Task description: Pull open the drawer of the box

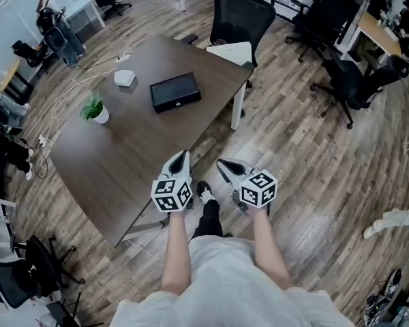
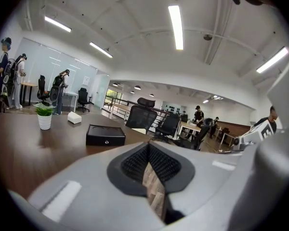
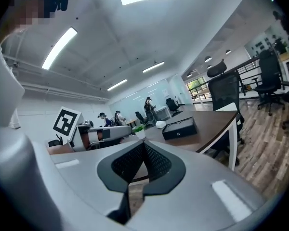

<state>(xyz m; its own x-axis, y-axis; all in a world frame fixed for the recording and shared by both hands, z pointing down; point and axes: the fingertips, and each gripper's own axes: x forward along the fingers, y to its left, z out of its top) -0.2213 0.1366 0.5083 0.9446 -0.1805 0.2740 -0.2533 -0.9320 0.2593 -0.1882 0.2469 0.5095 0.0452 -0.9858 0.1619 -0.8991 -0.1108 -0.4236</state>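
Only the head view shows the layout from above. The box (image 1: 175,91) lies on the far half of the table (image 1: 136,142), beyond a plant (image 1: 94,109). Both claws are held low off the table's near edge, well apart from the box. The left gripper (image 1: 184,154) and right gripper (image 1: 221,162) point toward it.

The gripper views show the box's front face, with a small knob (image 2: 106,140) at its middle. The box's long axis runs across the table, and the knob side faces the person.

In its own view the left gripper's (image 2: 148,146) tips meet, with nothing between them. The right gripper's (image 3: 143,144) tips are likewise pressed together and empty.
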